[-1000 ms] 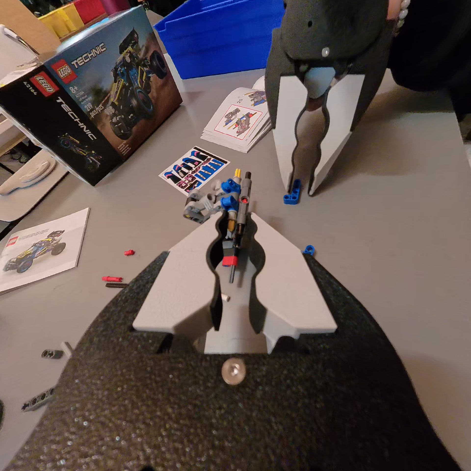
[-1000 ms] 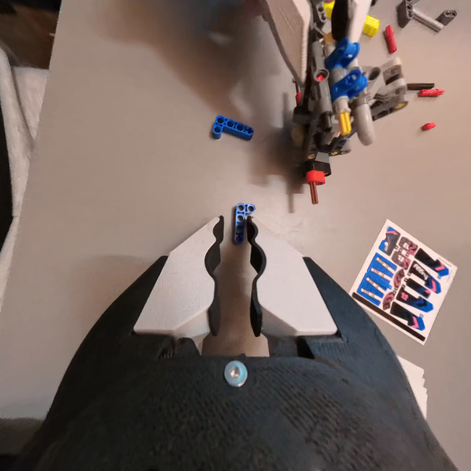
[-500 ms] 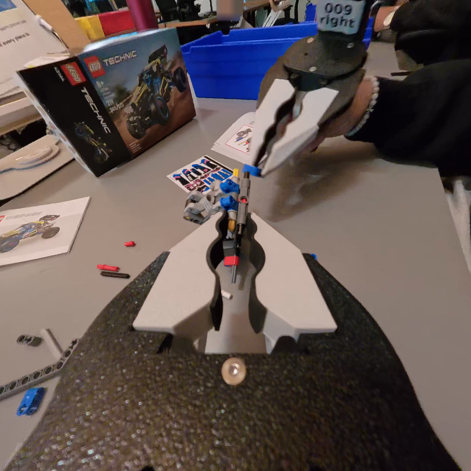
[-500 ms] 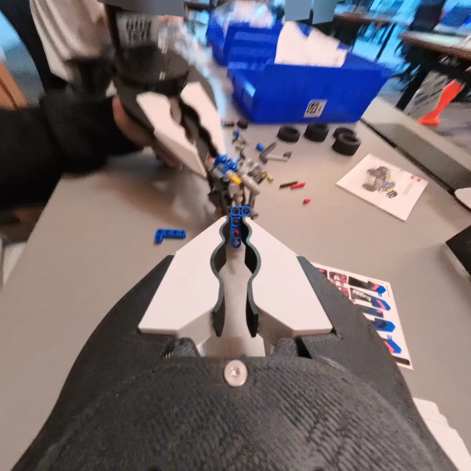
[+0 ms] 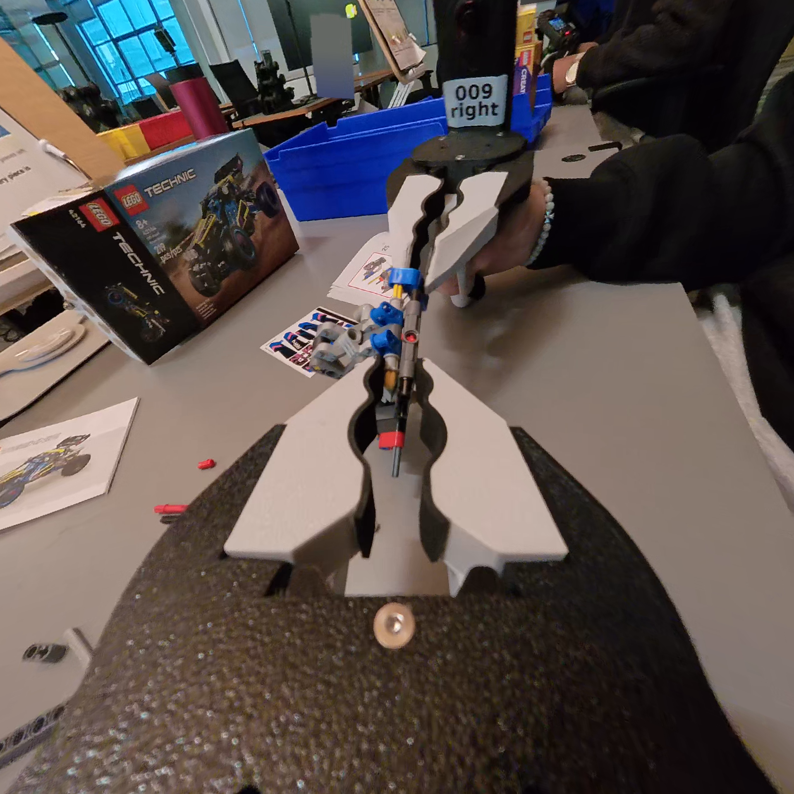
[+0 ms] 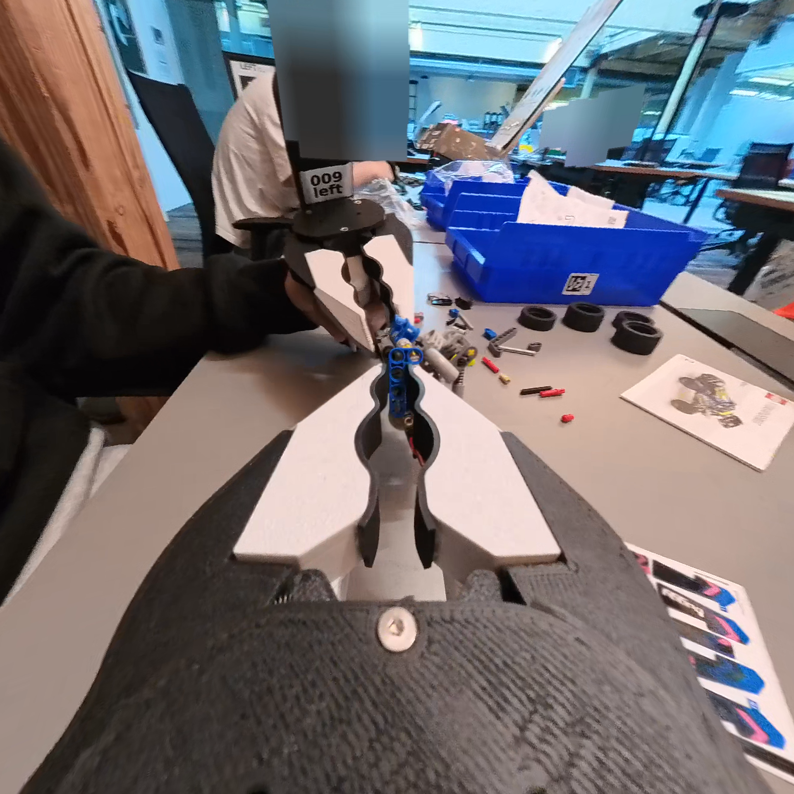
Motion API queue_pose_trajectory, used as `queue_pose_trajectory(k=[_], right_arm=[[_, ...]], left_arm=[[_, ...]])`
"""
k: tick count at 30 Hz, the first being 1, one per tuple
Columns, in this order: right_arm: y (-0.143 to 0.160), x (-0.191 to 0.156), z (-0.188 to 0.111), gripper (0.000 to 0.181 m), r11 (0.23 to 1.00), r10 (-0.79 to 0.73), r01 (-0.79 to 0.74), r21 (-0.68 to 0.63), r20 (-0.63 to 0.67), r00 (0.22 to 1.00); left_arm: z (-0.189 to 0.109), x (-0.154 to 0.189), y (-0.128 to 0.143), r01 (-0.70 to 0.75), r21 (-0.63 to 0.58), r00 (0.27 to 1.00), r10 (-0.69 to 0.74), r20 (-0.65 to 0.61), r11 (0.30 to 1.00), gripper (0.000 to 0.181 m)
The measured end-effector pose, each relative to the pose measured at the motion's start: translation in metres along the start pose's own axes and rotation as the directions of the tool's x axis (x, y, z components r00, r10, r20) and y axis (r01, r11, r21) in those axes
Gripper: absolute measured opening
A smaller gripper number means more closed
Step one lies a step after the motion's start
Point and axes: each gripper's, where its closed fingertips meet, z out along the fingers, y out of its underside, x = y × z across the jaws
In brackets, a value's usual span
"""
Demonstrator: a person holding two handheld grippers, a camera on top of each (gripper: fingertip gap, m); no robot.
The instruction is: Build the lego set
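My left gripper (image 5: 397, 371) is shut on a partly built lego assembly (image 5: 384, 335) of grey, blue, yellow and black parts, held above the grey table (image 5: 601, 386). A red bush and a thin axle of it hang between the fingers. My right gripper (image 6: 397, 371) is shut on a small blue L-shaped beam (image 6: 397, 382). The beam's short end meets the top of the assembly, at the yellow axle tip, and also shows in the left wrist view (image 5: 404, 275). The two grippers face each other, tips nearly touching.
A lego box (image 5: 172, 245) stands at the left, blue bins (image 6: 558, 262) behind. A sticker sheet (image 5: 300, 339), an open booklet (image 5: 365, 275) and a leaflet (image 6: 709, 408) lie flat. Black tyres (image 6: 584, 318) and loose pins (image 6: 541, 391) are scattered on the table. Across from one pair of fingers to the other is roughly 4 cm.
My right gripper shut on the blue beam on the table, lifted it and brought it to the top of the assembly. My left gripper kept its hold and tilted upward.
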Motion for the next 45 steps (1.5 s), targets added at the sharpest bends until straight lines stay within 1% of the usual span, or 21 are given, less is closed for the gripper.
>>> queue_pose_trajectory(k=[4,6,12,18,24,27,29,31,34,39,41,45], right_arm=[[-0.001,-0.005,-0.002,0.005,0.997,0.081,-0.081,0.005,0.069,0.994],[-0.002,-0.009,-0.003,0.005,0.995,0.1,-0.102,0.01,0.107,0.989],[-0.005,-0.016,-0.003,0.005,0.989,0.145,-0.15,0.017,0.16,0.976],[0.001,-0.015,0.0,0.005,0.989,0.148,-0.146,-0.027,0.134,0.98],[0.02,-0.015,0.001,0.005,0.966,0.22,-0.202,-0.16,0.105,0.97],[0.024,-0.014,0.0,0.004,0.96,0.23,-0.211,-0.183,0.088,0.969],[0.025,-0.02,0.0,0.004,0.963,0.213,-0.188,-0.193,0.123,0.969],[0.025,-0.023,0.0,0.004,0.97,0.176,-0.15,-0.193,0.125,0.976],[0.025,-0.024,0.001,0.005,0.972,0.16,-0.134,-0.194,0.125,0.979],[0.024,-0.018,0.0,0.005,0.98,0.096,-0.081,-0.181,0.074,0.993],[0.026,-0.017,-0.001,0.005,0.981,0.051,-0.038,-0.188,0.06,0.997],[0.027,-0.018,-0.003,0.006,0.981,0.023,-0.01,-0.195,0.063,0.998]], left_arm=[[-0.001,0.005,-0.002,-0.008,0.02,0.999,0.009,-0.033,1.0,0.011],[-0.002,0.008,-0.004,-0.012,0.036,0.998,0.014,-0.053,0.999,0.011],[-0.003,0.014,-0.008,-0.005,0.058,0.996,0.011,-0.091,0.998,0.011],[-0.002,0.014,0.0,0.026,0.017,0.995,-0.024,-0.101,1.0,0.012],[0.0,0.015,0.014,0.051,-0.089,0.992,-0.06,-0.108,0.995,0.012],[0.001,0.015,0.014,0.101,-0.104,0.987,-0.112,-0.112,0.989,0.013],[0.001,0.019,0.014,0.113,-0.121,0.983,-0.129,-0.131,0.986,0.014],[0.0,0.021,0.014,0.116,-0.136,0.981,-0.135,-0.141,0.984,0.015],[0.003,0.021,0.015,0.1,-0.153,0.983,-0.121,-0.135,0.983,0.015],[0.005,0.021,0.016,0.045,-0.175,0.991,-0.066,-0.115,0.984,0.013],[0.006,0.021,0.016,0.039,-0.177,0.992,-0.06,-0.114,0.983,0.013],[0.008,0.021,0.016,0.037,-0.173,0.992,-0.058,-0.113,0.984,0.013]])
